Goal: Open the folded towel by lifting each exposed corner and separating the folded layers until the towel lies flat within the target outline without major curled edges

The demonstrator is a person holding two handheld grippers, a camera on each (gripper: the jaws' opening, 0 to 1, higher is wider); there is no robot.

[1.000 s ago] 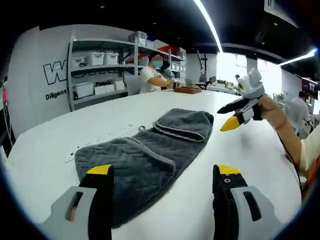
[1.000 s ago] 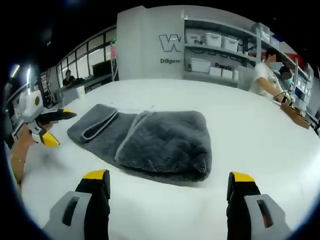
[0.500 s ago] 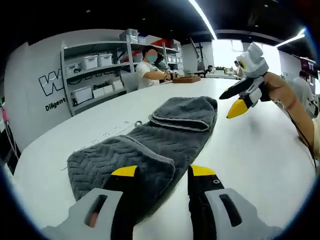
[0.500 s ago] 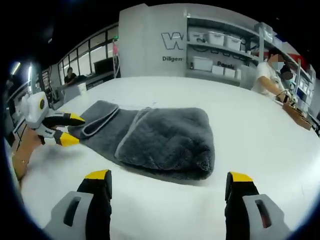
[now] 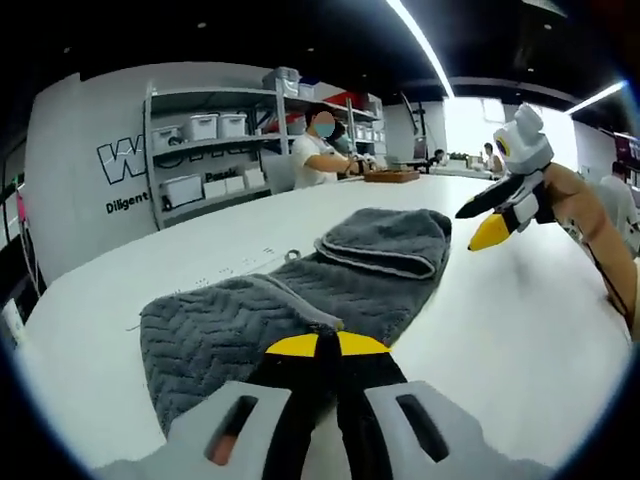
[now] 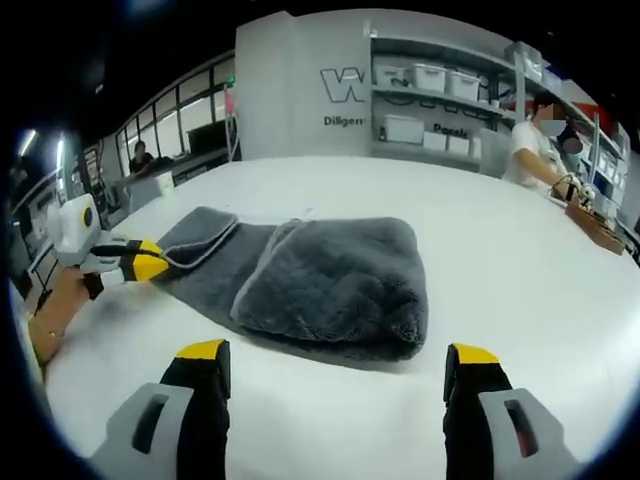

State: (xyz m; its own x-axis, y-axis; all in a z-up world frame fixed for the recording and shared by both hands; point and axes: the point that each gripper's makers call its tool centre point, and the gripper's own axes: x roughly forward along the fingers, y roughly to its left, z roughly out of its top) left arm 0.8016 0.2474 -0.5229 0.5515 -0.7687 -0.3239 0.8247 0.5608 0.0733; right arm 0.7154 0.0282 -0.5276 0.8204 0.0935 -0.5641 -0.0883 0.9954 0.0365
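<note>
One grey towel (image 5: 300,300) lies folded on the white desk (image 5: 500,320), stretching away from the left claw (image 5: 327,345) toward the right claw (image 5: 490,222). In the left gripper view its near end shows a flat, zigzag-quilted face with a narrow stitched hem, and its far end is a thicker fold with a rounded, piled edge. The left claw is clenched, its two yellow tips pressed together on the towel's near edge; whether cloth is pinched between them cannot be told.

In the right gripper view the towel (image 6: 320,280) sits just ahead of the right claw (image 6: 335,355), between and beyond its two jaws, which are spread wide apart and touch nothing. The end nearest this claw is a plush, fluffy fold with a soft rounded corner; a lighter hem line crosses the middle, and the thinner folded end lies farther left, where the left claw (image 6: 140,264) meets it, held by a hand (image 6: 55,310).

Behind the desk stand shelves (image 5: 200,150) with white bins, and a person (image 5: 320,155) works at the far side.
</note>
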